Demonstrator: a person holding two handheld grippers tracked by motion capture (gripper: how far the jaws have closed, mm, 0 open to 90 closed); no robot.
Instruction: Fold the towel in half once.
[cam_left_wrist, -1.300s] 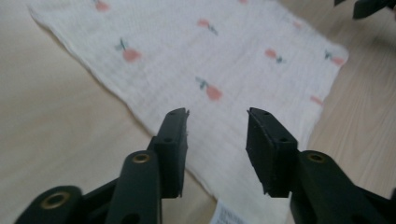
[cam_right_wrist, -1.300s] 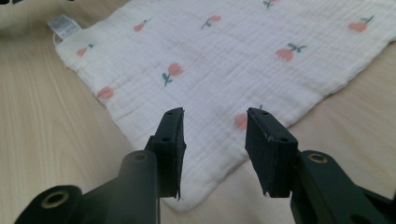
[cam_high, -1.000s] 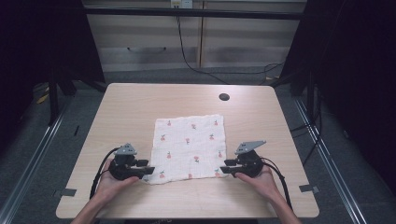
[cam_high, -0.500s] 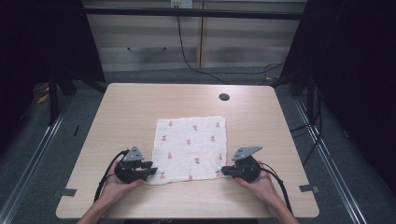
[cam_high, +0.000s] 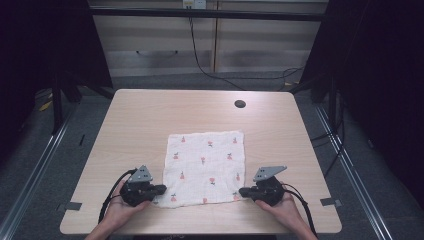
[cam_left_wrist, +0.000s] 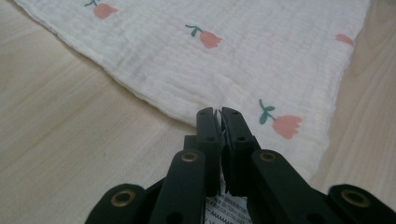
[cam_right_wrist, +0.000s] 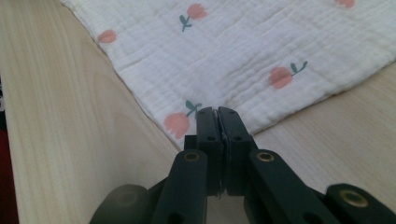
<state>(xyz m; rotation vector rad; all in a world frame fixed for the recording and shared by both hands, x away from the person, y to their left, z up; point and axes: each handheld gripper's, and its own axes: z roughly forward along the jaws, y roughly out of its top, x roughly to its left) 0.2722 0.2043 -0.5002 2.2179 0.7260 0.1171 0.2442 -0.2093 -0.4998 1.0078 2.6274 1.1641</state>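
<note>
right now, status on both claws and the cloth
Left claw shut on near left corner of the tulip-print cloth, jaws just closed. Right claw shut on near right corner. Cloth flat on table. Nothing in the way.

Cloth (cam_high: 205, 167): white crinkled weave, scattered print of salmon-pink tulips on small dark green stems and leaves. Same print seen close in both gripper views. Table (cam_high: 150, 120): pale beige wood grain, faint darker streaks; one dark round hole (cam_high: 240, 104) near far edge. Left gripper (cam_high: 159, 189): black body and jaws, brass-coloured pivot pins, grey plate on top. Right gripper (cam_high: 243, 191): same black, same brass pins, grey plate. Floor (cam_high: 360, 165): dull grey. Surroundings: near black.
</note>
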